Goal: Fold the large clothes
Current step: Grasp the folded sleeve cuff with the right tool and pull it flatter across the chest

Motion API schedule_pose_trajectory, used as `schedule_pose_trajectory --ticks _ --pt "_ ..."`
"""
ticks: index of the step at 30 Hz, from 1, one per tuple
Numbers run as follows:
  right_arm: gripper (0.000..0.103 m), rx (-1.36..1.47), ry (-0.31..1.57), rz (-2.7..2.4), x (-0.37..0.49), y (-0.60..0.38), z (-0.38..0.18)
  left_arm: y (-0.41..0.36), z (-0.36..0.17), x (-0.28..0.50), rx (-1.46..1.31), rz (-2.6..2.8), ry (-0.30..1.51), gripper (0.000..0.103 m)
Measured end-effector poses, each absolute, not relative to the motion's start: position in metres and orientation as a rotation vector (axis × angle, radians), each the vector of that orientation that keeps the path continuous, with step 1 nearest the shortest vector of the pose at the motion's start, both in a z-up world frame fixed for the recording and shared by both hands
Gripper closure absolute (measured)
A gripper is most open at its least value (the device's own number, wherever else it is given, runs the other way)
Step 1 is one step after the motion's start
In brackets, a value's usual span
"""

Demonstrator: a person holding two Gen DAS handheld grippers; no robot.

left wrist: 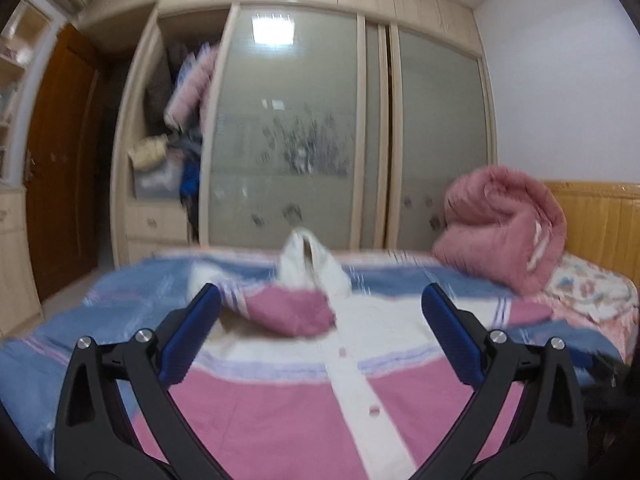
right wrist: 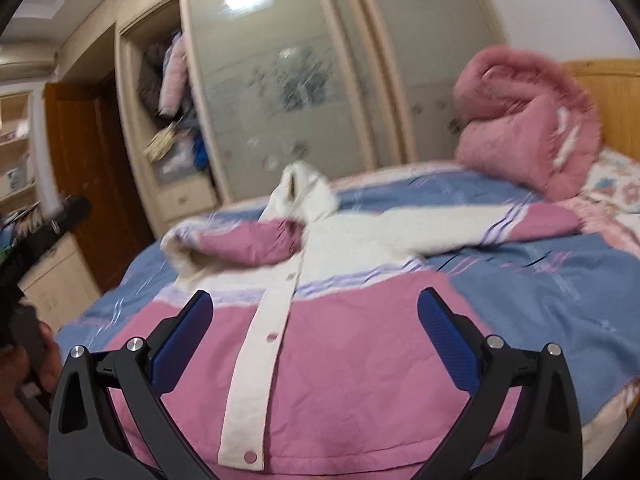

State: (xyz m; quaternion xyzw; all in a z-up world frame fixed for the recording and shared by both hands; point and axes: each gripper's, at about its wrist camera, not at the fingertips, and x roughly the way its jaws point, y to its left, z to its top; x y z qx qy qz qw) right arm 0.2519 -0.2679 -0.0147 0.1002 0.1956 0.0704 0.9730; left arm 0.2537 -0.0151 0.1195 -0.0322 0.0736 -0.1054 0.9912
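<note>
— Pink-and-white jacket [right wrist: 340, 344]?
— Flat on the blue bedspread [right wrist: 540, 292], ahead of both spread jaws.
— Left gripper [left wrist: 320, 332]?
— Wide apart, empty, above its white placket.
— Right gripper [right wrist: 316, 336]?
— Same, over the pink hem.

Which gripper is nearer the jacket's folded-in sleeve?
Left, I'd judge. The left gripper hovers open right before the folded-in sleeve; the right gripper hovers open over the jacket's lower front.
</note>
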Motion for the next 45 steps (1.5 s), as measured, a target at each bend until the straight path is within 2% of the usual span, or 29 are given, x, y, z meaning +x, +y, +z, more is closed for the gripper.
schedule_pose_trajectory --ticks 3,6,11,16,18,23,24,25,26,27,32,38,41,45 --pt "0.001 0.242 0.472 0.201 0.279 -0.262 -0.025 -0.004 0.087 0.266 -0.072 -0.167 0.259 0.002" --pt "0.001 0.271 0.494 0.284 0.32 -0.246 -0.016 0.001 0.082 0.29 -0.079 -0.199 0.385 0.002" --pt "0.001 0.141 0.571 0.392 0.45 -0.2 -0.01 0.02 0.078 0.308 -0.07 -0.155 0.437 0.002" --pt "0.006 0.226 0.779 0.303 0.598 -0.192 -0.059 0.056 0.077 0.321 -0.236 -0.169 0.499 0.002" --pt "0.011 0.251 0.83 0.27 0.631 -0.192 -0.076 0.063 0.08 0.324 -0.234 -0.152 0.497 0.002" --pt "0.012 0.412 0.958 0.248 0.689 -0.187 -0.11 0.072 0.084 0.332 -0.246 -0.161 0.514 0.002" --pt "0.02 0.421 0.973 0.249 0.696 -0.182 -0.114 0.074 0.085 0.335 -0.246 -0.163 0.517 0.002" --pt "0.042 0.423 0.981 0.251 0.699 -0.179 -0.116 0.075 0.086 0.336 -0.242 -0.161 0.52 0.002" --pt "0.058 0.415 0.978 0.229 0.701 -0.175 -0.116 0.076 0.087 0.338 -0.241 -0.159 0.521 0.002" --pt "0.087 0.423 0.966 0.221 0.7 -0.172 -0.113 0.076 0.088 0.339 -0.242 -0.16 0.519 0.002" --pt "0.09 0.391 0.847 0.242 0.682 -0.172 -0.074 0.074 0.088 0.342 -0.258 -0.158 0.519 0.002" --pt "0.09 0.375 0.657 0.129 0.644 -0.247 -0.009 0.067 0.075 0.351 -0.255 -0.158 0.562 0.002" --pt "0.09 0.381 0.663 0.033 0.642 -0.289 -0.015 0.064 0.071 0.355 -0.26 -0.167 0.584 0.002" --pt "0.09 0.417 0.77 -0.11 0.648 -0.339 -0.06 0.057 0.068 0.356 -0.248 -0.177 0.602 0.002"
